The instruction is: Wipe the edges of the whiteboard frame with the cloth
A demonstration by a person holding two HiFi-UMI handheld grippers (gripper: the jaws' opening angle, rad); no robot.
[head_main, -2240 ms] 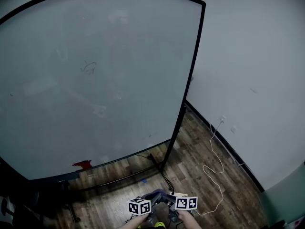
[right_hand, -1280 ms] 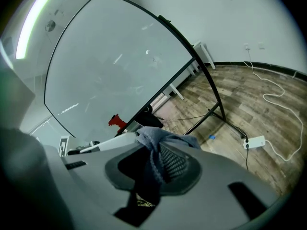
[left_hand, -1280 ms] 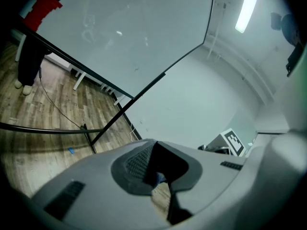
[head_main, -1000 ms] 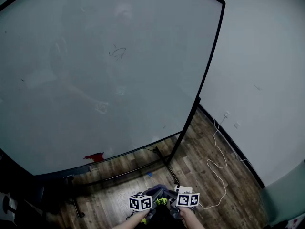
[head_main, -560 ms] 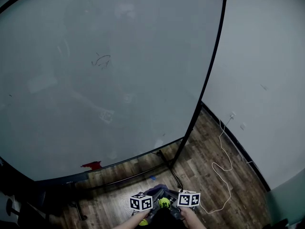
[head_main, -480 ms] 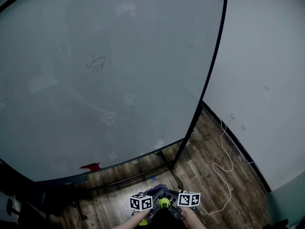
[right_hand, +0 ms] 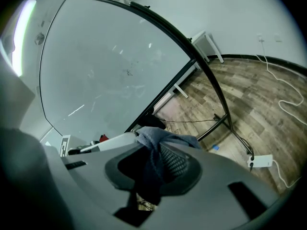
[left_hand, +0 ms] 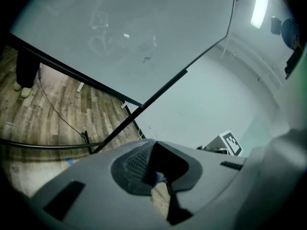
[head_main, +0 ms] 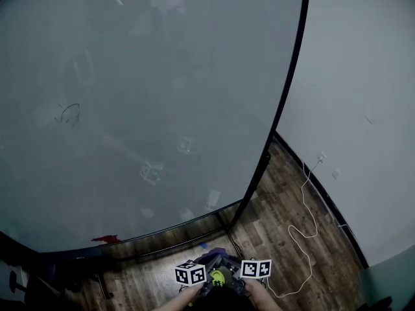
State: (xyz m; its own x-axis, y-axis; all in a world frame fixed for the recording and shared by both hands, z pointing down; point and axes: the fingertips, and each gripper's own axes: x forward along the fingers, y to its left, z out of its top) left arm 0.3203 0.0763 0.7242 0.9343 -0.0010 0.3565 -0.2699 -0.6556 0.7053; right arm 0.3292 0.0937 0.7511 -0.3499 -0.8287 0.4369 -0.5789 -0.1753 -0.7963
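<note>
The whiteboard fills most of the head view. Its black frame runs down the right side and curves along the bottom. Both grippers are low at the bottom edge of that view, well short of the frame. My right gripper is shut on a blue-grey cloth, which hangs bunched between the jaws. My left gripper sits close beside it with jaws together and nothing clearly held. A scrap of the cloth shows beyond the left jaws.
The board stands on black legs on a wood floor. A white cable runs from a wall socket, and a white adapter lies near the stand. A red item sits on the bottom rail. A person's legs are visible past the board.
The head view has swung, so the board's scribble has slid left and down and the top edge has left the picture. Both grippers stay low and close together with the cloth.
</note>
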